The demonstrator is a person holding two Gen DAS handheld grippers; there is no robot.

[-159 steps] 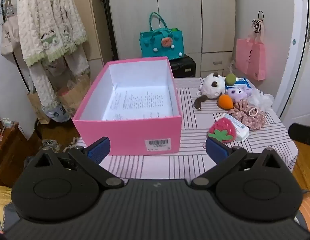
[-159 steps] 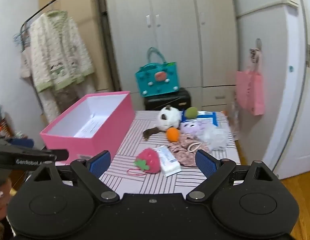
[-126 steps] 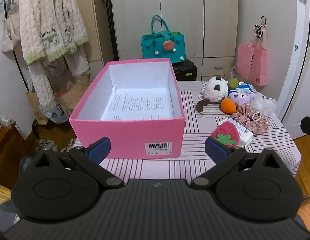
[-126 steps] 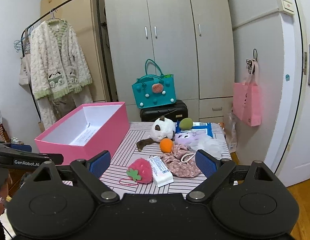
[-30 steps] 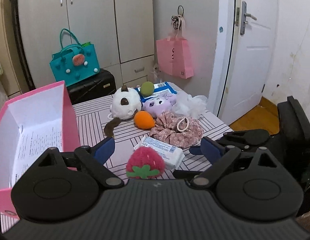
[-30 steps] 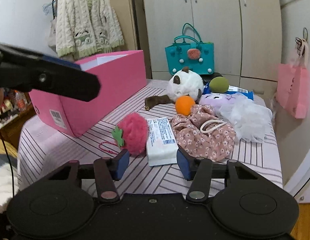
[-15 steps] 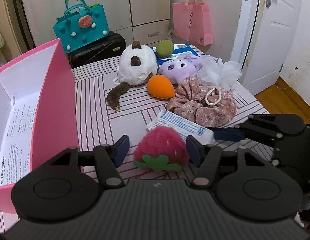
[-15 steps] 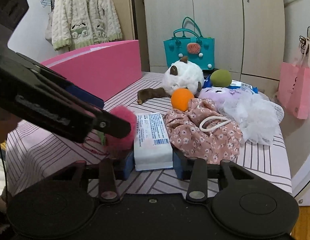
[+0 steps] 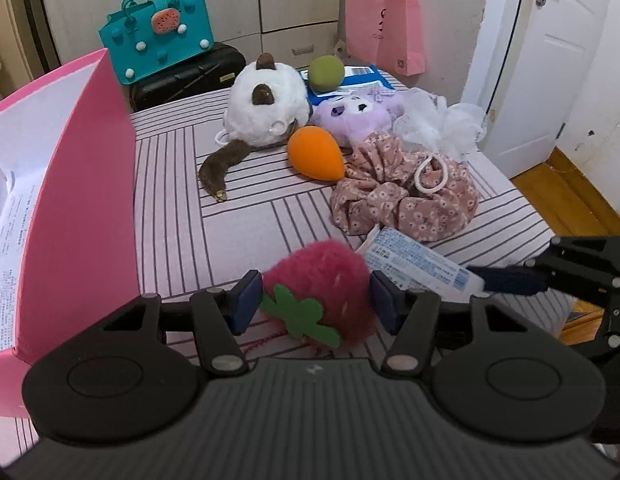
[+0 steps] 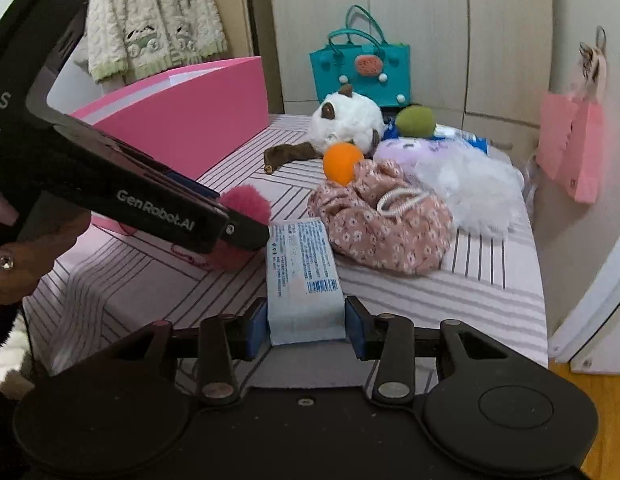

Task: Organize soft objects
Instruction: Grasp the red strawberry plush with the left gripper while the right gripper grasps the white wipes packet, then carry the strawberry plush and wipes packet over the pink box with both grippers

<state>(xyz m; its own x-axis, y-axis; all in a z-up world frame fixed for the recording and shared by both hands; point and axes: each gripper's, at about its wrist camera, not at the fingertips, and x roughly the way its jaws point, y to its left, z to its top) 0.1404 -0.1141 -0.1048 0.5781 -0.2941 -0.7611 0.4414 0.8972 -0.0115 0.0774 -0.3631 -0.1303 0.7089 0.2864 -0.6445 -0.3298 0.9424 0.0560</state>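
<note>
Left wrist view: left gripper (image 9: 316, 304) at bottom centre, pads pinching the strawberry (image 9: 322, 286) on both flanks; plush sits on the striped table (image 9: 246, 216), low centre. Looks light, fluffy, squashy; side grip across the body seems fine, cord underneath may trail. Tissue pack (image 9: 420, 264) just right of it, touching. Pink box (image 9: 82, 184) at left edge, open, likely the target. Remaining soft things in upper centre: white plush (image 9: 266, 100), orange ball (image 9: 316, 154), floral pouch (image 9: 406, 196).

Right wrist view: right gripper (image 10: 306, 326) at bottom centre, pads clamped on the near end of the tissue pack (image 10: 302, 272), which lies flat on the table (image 10: 430, 300). Pack probably light, soft, slick wrapper; narrow end-hold may let it droop or slip, so a grip nearer mid-length would be safer. Strawberry (image 10: 244, 208) mid-left, partly hidden by the left gripper's finger. Box (image 10: 198, 120) upper left.
</note>
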